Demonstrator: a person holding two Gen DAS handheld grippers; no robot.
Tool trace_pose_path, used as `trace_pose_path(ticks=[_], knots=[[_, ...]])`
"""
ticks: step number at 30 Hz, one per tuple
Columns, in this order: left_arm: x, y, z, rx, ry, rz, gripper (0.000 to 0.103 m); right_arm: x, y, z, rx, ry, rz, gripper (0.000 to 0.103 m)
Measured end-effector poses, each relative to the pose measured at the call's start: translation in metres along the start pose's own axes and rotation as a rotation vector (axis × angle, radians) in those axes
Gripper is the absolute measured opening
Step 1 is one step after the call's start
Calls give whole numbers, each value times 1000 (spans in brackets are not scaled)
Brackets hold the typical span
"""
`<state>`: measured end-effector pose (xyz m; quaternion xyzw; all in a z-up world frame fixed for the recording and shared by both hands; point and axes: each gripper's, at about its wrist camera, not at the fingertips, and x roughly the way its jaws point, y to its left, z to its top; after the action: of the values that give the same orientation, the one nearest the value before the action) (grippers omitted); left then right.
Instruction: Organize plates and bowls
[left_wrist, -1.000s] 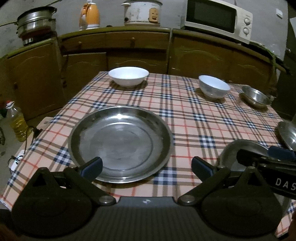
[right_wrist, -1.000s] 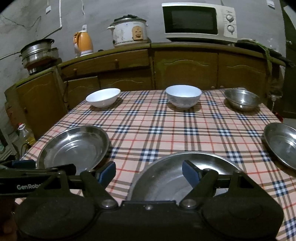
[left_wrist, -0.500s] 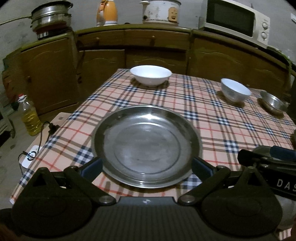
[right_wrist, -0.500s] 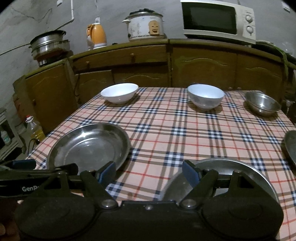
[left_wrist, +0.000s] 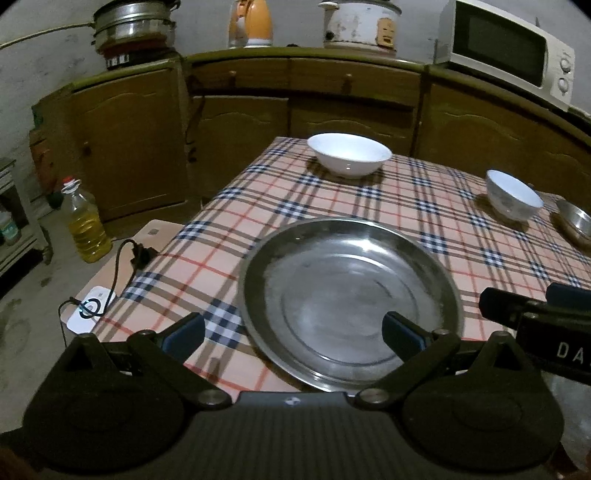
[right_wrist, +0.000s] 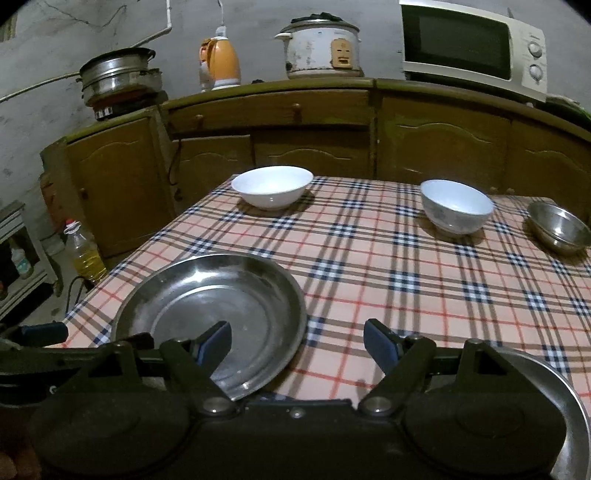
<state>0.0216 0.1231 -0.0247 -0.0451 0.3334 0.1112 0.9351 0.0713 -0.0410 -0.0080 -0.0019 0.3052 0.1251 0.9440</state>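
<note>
- Lying flat on the checked tablecloth, the round steel plate fills the lower centre of the left wrist frame.
- The left gripper stands wide open and holds nothing; its right blue finger is in front of the plate, its left finger over the cloth.
- In the right wrist frame the plate is at lower left; the right gripper is also wide open and empty, its left finger above the plate.
- A wide white bowl, smooth and shallow, sits at upper centre.
- A deeper white bowl and a small shiny steel bowl follow on the right.
</note>
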Motion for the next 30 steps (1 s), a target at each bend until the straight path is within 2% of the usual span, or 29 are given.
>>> trace_pose_path(ticks=[19,24,30], knots=[[35,37,18,-39,23,38,103,42,24,13,-13,30,10,93],[49,47,27,-43,38,42,103,61,22,19,4,64,-1,93],[64,48,32,-2,39,25,103,82,17,18,20,110,-16,93]])
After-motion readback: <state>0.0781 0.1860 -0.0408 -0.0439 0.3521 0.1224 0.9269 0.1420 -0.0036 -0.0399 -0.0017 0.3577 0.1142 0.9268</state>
